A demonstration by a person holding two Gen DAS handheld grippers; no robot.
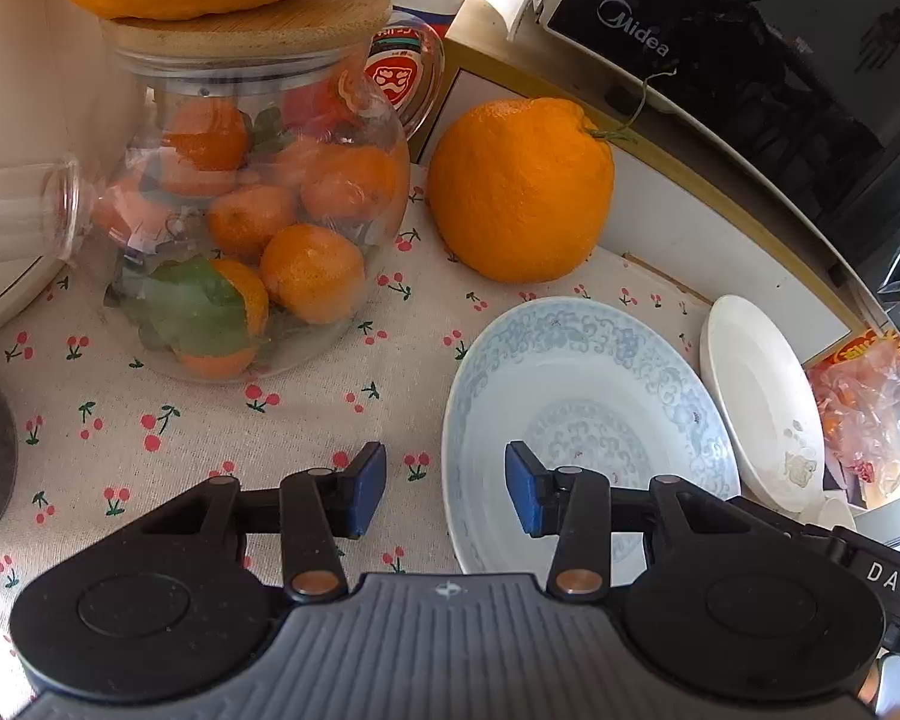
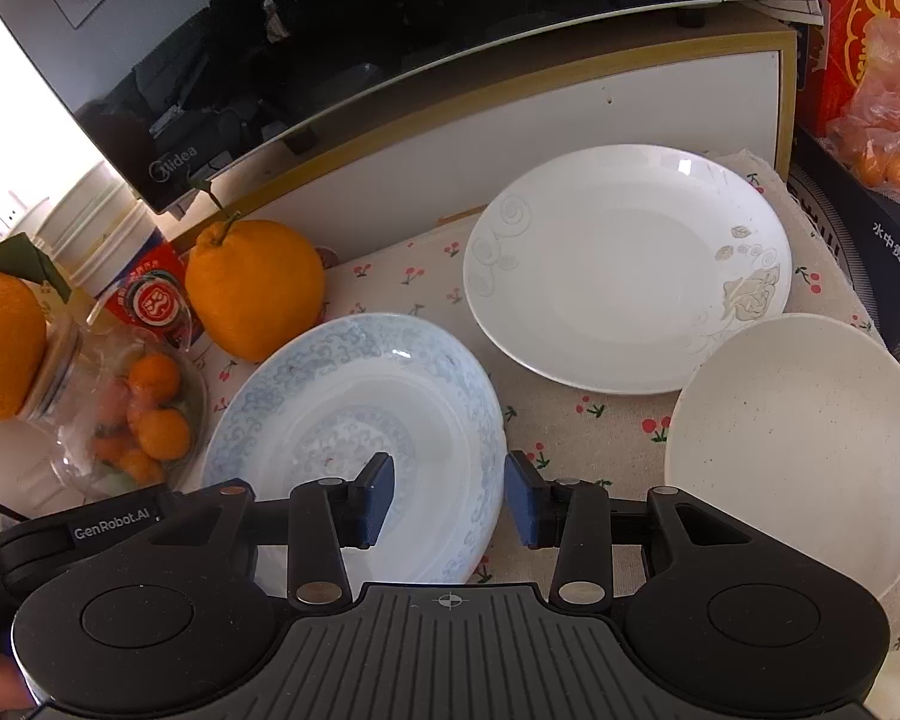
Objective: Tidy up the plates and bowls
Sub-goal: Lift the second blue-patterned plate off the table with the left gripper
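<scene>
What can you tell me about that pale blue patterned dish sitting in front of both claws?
The pale blue round dish with a darker blue scroll pattern looks like glazed ceramic, shallow, with a patterned rim band and a patterned centre ring. It sits upright and empty on the cherry-print tablecloth, between the large orange citrus fruit and the white rose-embossed plate. The open left claw and open right claw each straddle its rim; whether they touch it is unclear.
</scene>
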